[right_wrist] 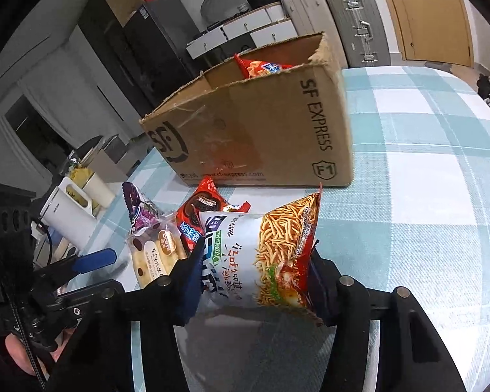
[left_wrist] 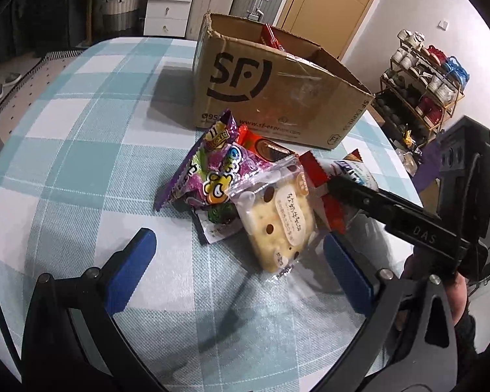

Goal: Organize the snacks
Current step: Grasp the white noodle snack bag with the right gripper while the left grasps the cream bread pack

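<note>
Tabletop (left_wrist: 65, 170): teal-white check cloth.
Left gripper (left_wrist: 238, 254): wide apart, empty, cracker pack (left_wrist: 277, 225) between its fingers.
Right gripper (right_wrist: 254, 271): clamped on noodle snack bag (right_wrist: 271, 254).
Cardboard box (right_wrist: 261, 130): at 12 o'clock, open.

The box (right_wrist: 271, 121) is brown cardboard, dull and rough, with torn edges and shiny clear tape. The tablecloth (left_wrist: 81, 150) is woven cloth, soft and not shiny. The noodle bag (right_wrist: 264, 258) is shiny, crinkly plastic. The cake wrapper (left_wrist: 277, 215) is clear, glossy plastic.
</note>
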`<state>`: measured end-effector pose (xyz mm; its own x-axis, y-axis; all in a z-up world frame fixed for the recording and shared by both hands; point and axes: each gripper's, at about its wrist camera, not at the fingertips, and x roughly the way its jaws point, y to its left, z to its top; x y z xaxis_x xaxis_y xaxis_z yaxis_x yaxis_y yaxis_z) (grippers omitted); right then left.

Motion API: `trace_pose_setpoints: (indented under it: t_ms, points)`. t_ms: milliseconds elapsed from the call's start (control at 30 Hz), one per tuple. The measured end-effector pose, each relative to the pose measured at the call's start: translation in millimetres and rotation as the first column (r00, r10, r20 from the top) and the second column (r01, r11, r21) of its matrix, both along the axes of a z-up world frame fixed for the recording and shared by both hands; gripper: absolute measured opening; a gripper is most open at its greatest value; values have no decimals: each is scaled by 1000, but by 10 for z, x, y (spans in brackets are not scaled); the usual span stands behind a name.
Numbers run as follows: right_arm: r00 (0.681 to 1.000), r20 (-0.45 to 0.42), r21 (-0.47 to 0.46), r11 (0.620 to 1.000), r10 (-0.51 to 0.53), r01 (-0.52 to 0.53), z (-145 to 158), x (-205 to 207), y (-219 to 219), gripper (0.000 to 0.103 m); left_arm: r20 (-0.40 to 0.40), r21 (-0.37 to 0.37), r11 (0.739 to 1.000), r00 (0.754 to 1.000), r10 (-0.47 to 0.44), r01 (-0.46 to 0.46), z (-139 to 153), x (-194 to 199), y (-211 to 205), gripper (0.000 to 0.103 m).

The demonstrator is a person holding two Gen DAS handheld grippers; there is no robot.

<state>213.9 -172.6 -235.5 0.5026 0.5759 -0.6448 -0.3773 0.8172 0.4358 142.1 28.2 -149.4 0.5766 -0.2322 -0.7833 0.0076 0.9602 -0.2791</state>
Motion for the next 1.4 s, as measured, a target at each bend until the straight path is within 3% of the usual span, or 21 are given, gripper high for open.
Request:
trace_pose_setpoints:
  t_ms: [267,400,567,1000,1233,1333,1400]
  points:
    - [998,51,101,995,-22,17,148,-293,-216,55,-42,-23,999,999,29,-30,-56,13,-57,102]
    - [996,82,105,994,-38,29,231,-457,-303,56,-46,-20,999,998,45,-46,-39,26,-142,102]
    - [995,73,160,986,-64,52,272,-570,-473,56,-53,0,999,997,48,-49,-55,66,-277,102]
    - [992,99,176,982,-82,63,344,-864,-616,56,-82,6,994,991,107,-107,-129,314,-399,101]
    - [991,100,198,978,-85,64,350,-955,-644,57,-119,97,978,974,193,-182,-220,475,-492,101]
    - [990,101,184,980,-96,77,347,-965,-660,57,-140,135,971,966,216,-197,-270,520,-522,97]
    - [991,92,210,975,-96,75,332,-974,-698,57,-120,164,968,970,213,-192,-259,514,-553,86]
